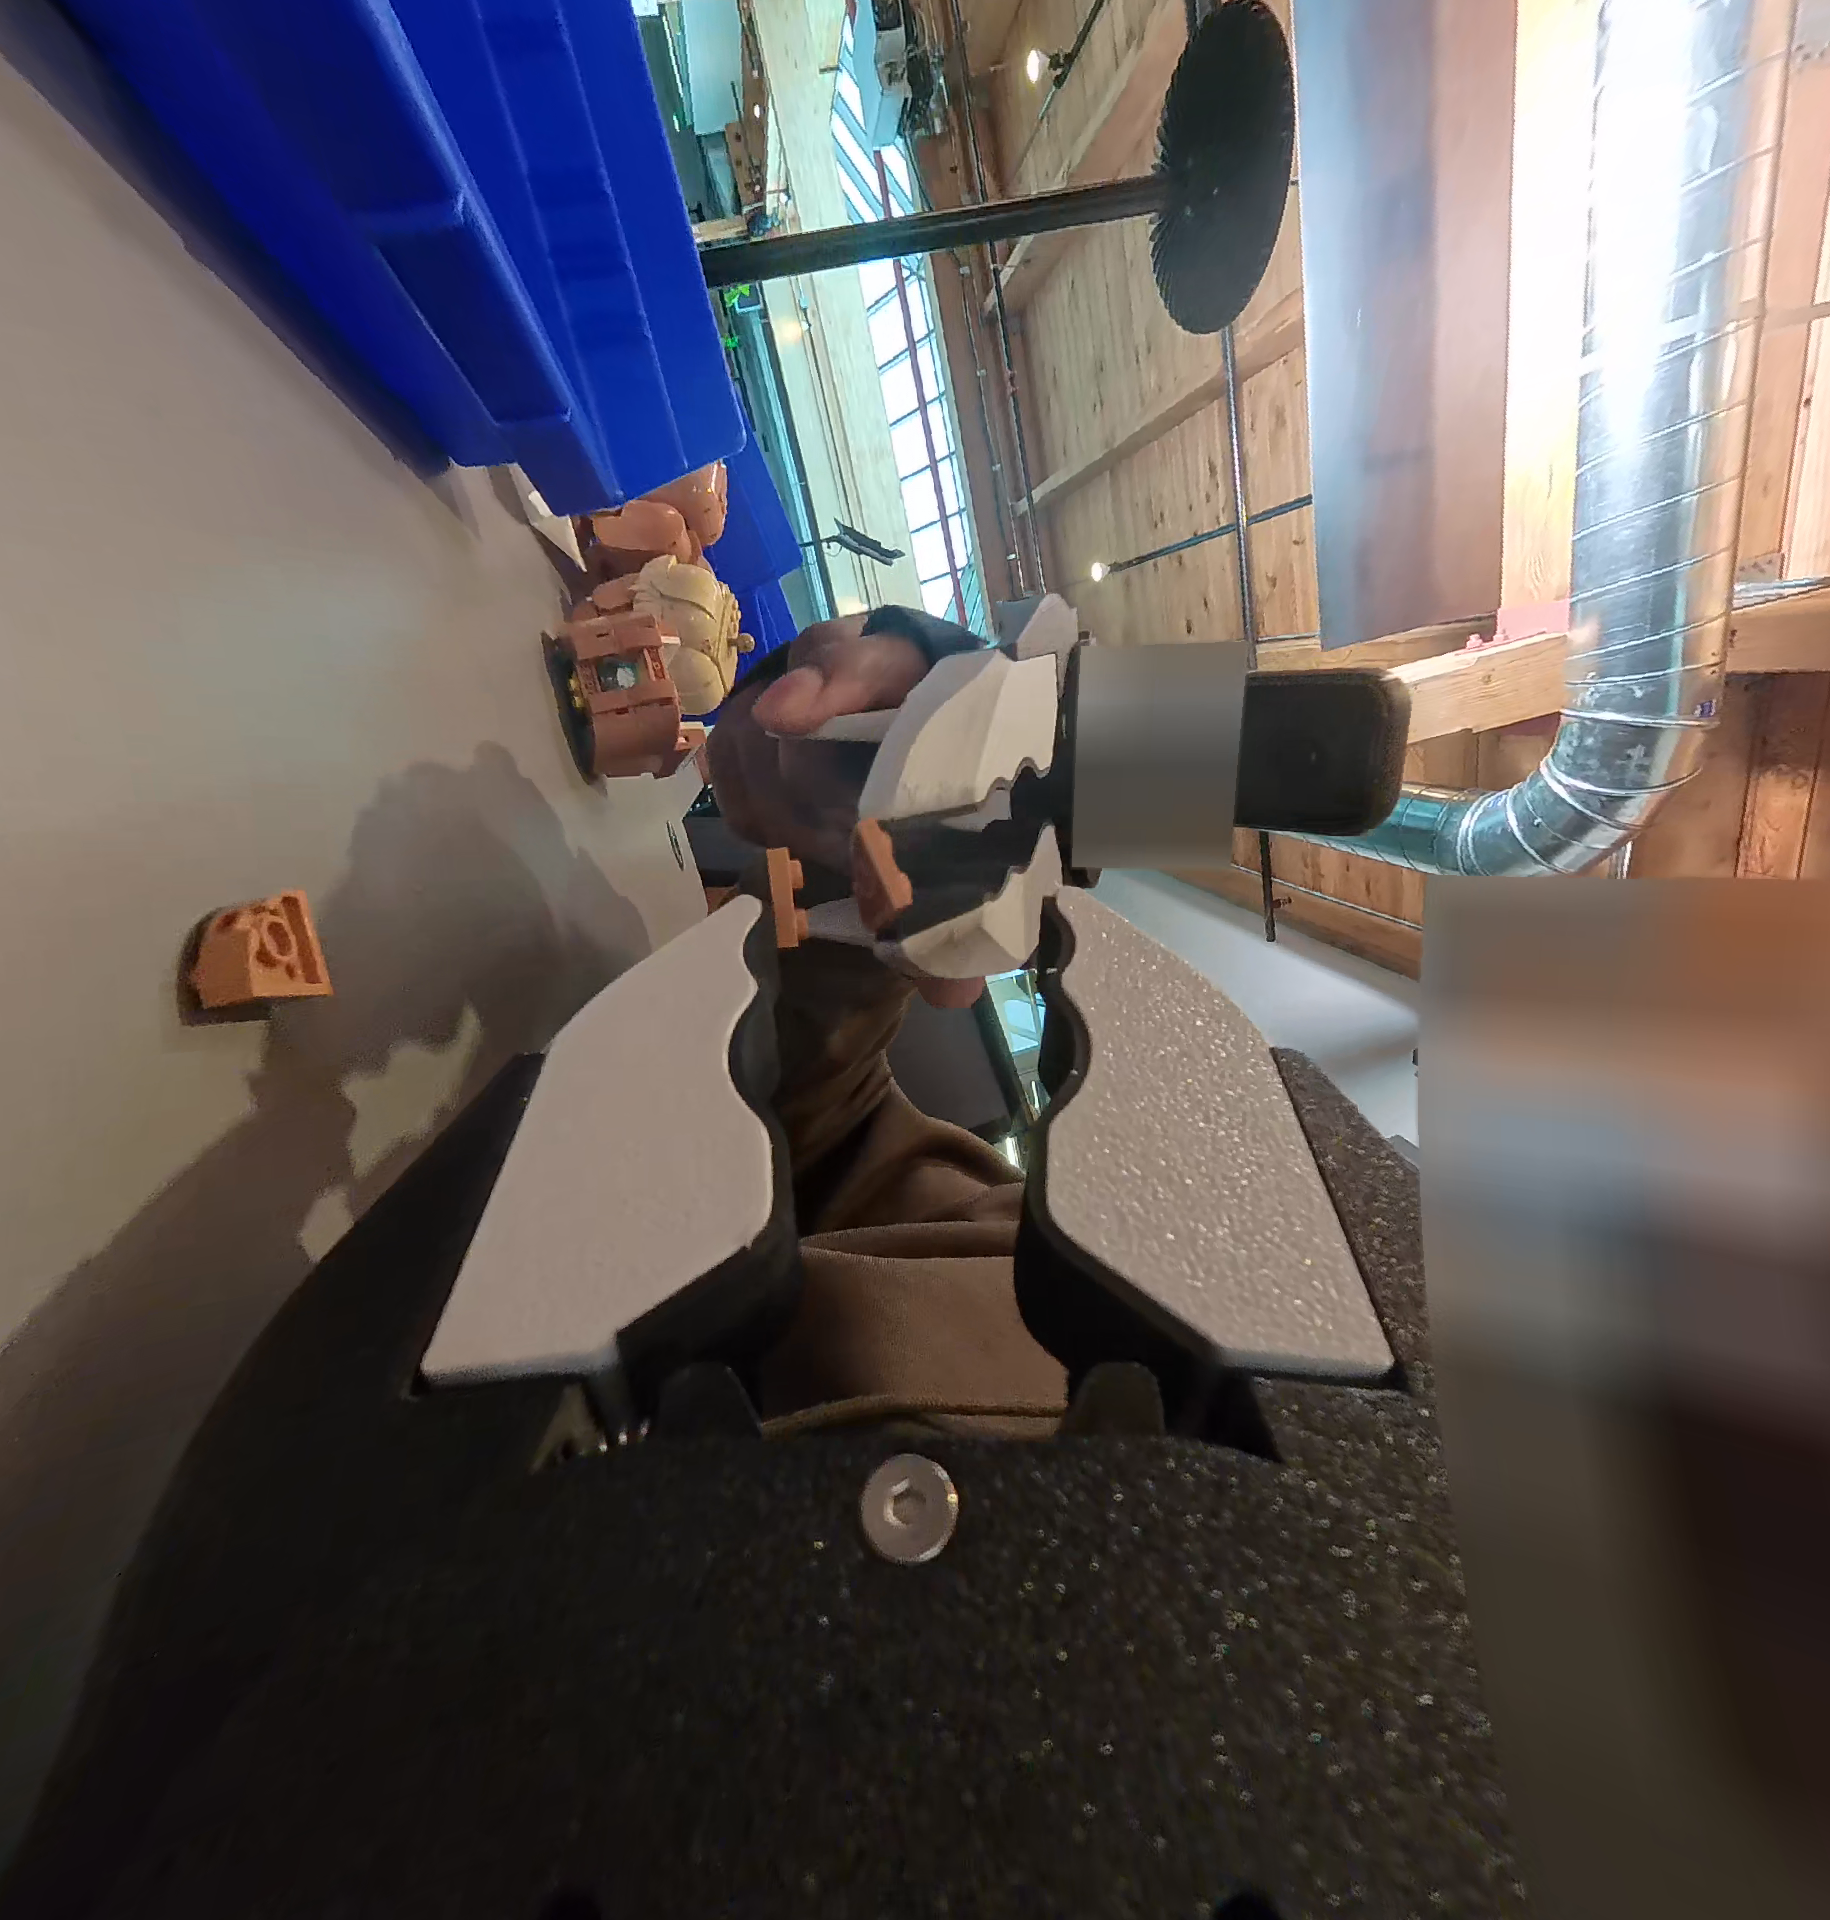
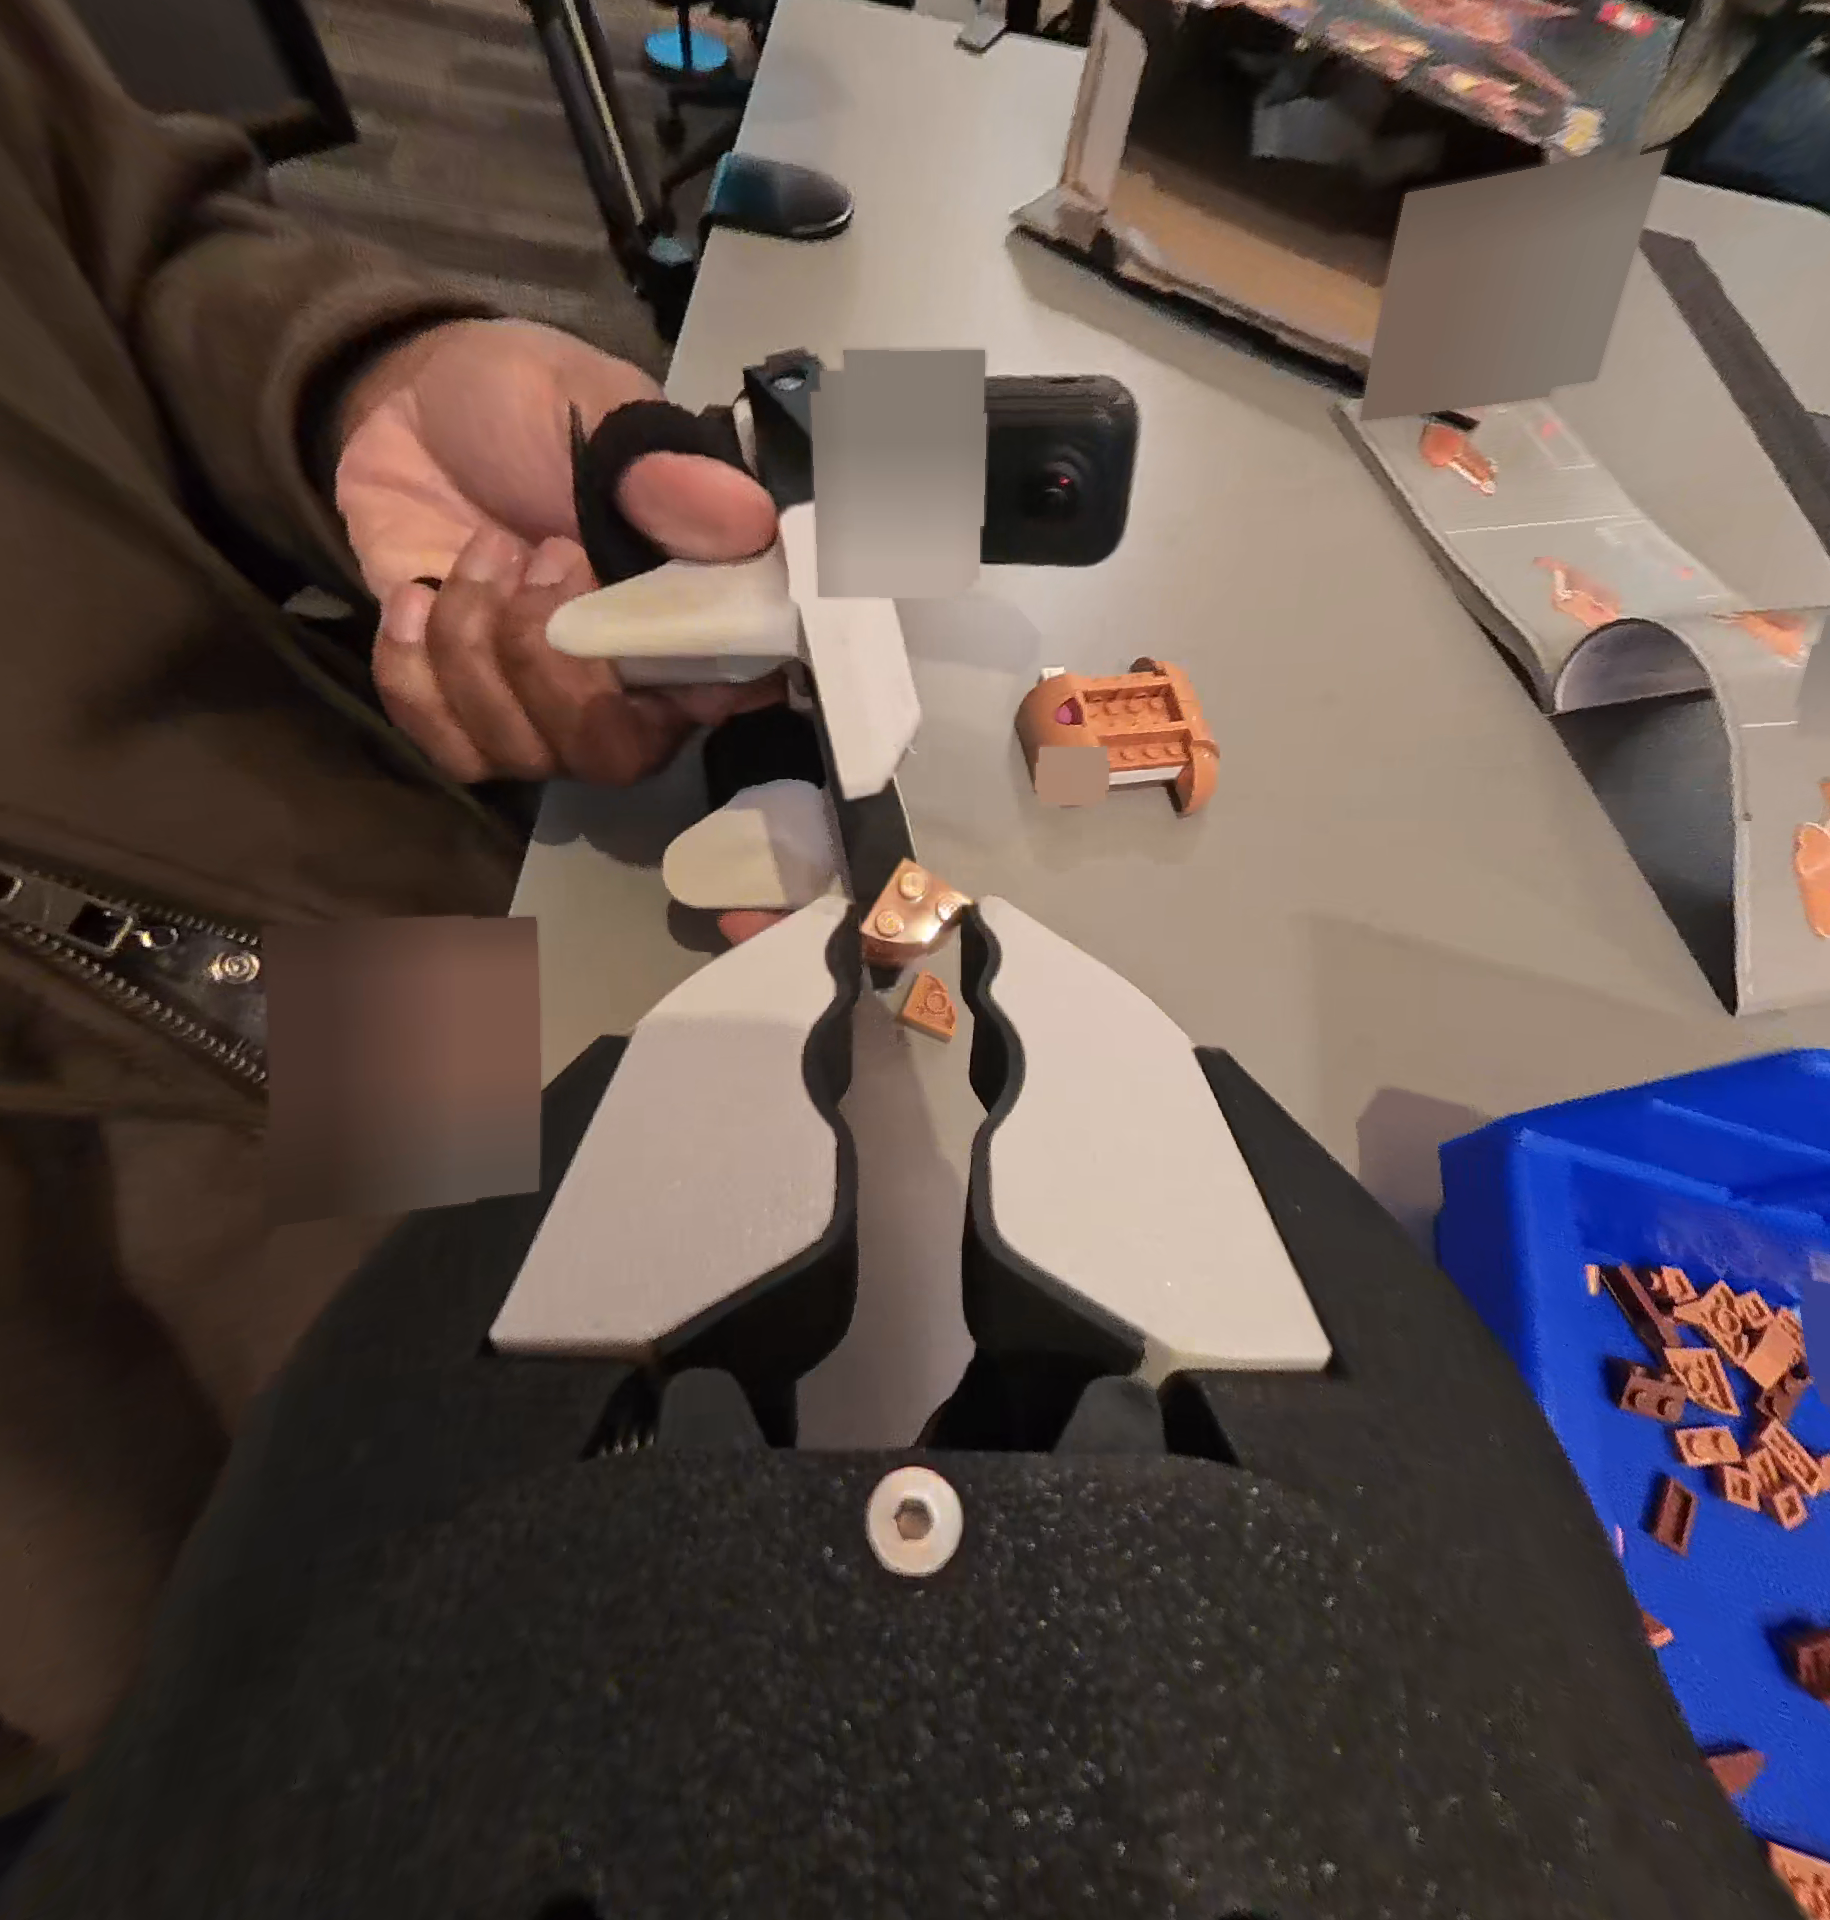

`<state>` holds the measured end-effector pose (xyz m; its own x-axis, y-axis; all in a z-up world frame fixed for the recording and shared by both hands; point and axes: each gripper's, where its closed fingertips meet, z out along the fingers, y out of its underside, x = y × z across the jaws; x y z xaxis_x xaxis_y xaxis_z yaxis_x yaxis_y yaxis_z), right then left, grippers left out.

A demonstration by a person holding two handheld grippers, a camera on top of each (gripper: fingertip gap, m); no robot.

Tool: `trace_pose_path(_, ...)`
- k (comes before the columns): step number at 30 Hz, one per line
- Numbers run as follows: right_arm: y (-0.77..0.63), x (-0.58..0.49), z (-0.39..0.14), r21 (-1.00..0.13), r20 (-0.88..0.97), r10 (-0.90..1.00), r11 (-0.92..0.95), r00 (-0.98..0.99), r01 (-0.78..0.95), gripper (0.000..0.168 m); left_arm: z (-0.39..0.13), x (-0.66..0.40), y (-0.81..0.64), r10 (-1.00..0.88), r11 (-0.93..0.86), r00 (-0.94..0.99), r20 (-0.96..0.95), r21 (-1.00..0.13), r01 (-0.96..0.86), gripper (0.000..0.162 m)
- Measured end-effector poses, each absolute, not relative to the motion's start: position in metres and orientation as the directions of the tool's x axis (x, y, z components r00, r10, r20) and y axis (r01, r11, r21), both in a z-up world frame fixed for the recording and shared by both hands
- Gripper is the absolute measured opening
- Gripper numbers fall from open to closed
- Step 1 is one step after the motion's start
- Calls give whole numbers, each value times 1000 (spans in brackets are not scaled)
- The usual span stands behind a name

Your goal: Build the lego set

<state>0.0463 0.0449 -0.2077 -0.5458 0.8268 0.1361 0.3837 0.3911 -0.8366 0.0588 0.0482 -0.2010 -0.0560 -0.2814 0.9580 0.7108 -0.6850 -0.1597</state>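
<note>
Right wrist view, nearest first: the right gripper [image 2: 912, 940] has its jaws narrowed on a small tan wedge piece [image 2: 909, 918] at the tips, studs facing the camera, its corner pointing up and away. Just below, on the grey table [image 2: 1306, 644], lies a second tan wedge plate [image 2: 930, 1005]. The left gripper [image 2: 869, 894] reaches in from above, touching the held piece; its jaws stand wide apart in its own view. Farther off rests a brown partial build [image 2: 1119, 732], long axis running left-right, then an open instruction booklet [image 2: 1638, 582]; a blue bin [image 2: 1669, 1351] of loose bricks sits right
</note>
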Motion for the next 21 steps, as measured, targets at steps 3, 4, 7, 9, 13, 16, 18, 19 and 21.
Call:
trace_pose_path(3, 42, 48, -214, -819, 144, 815, 416, -561, 395, 18, -203, 61, 48, -276, -687, -48, 960, -162, 709, 48)
trace_pose_path(4, 42, 48, -215, -816, 146, 814, 420, -562, 397, 18, -203, 61, 48, -274, -688, -45, 961, -163, 707, 48)
trace_pose_path(7, 43, 50, -216, -802, 161, 809, 441, -565, 403, 18, -204, 61, 48, -272, -693, -43, 961, -164, 702, 48)
trace_pose_path(9, 43, 51, -217, -793, 164, 801, 454, -575, 406, 18, -204, 62, 47, -272, -699, -44, 961, -166, 696, 48)
trace_pose_path(13, 40, 53, -221, -766, 173, 776, 493, -606, 413, 18, -205, 65, 46, -269, -709, -47, 962, -165, 686, 48)
trace_pose_path(16, 41, 52, -221, -750, 185, 767, 514, -615, 416, 18, -205, 66, 45, -268, -713, -44, 962, -167, 681, 48)
trace_pose_path(18, 40, 52, -221, -746, 183, 762, 519, -621, 418, 18, -204, 66, 44, -269, -715, -44, 962, -169, 678, 48)
trace_pose_path(19, 40, 52, -221, -743, 182, 760, 521, -623, 419, 18, -204, 66, 44, -270, -716, -42, 962, -171, 677, 48)
trace_pose_path(21, 40, 52, -222, -736, 181, 756, 528, -629, 423, 18, -204, 66, 44, -270, -716, -41, 962, -172, 676, 48)
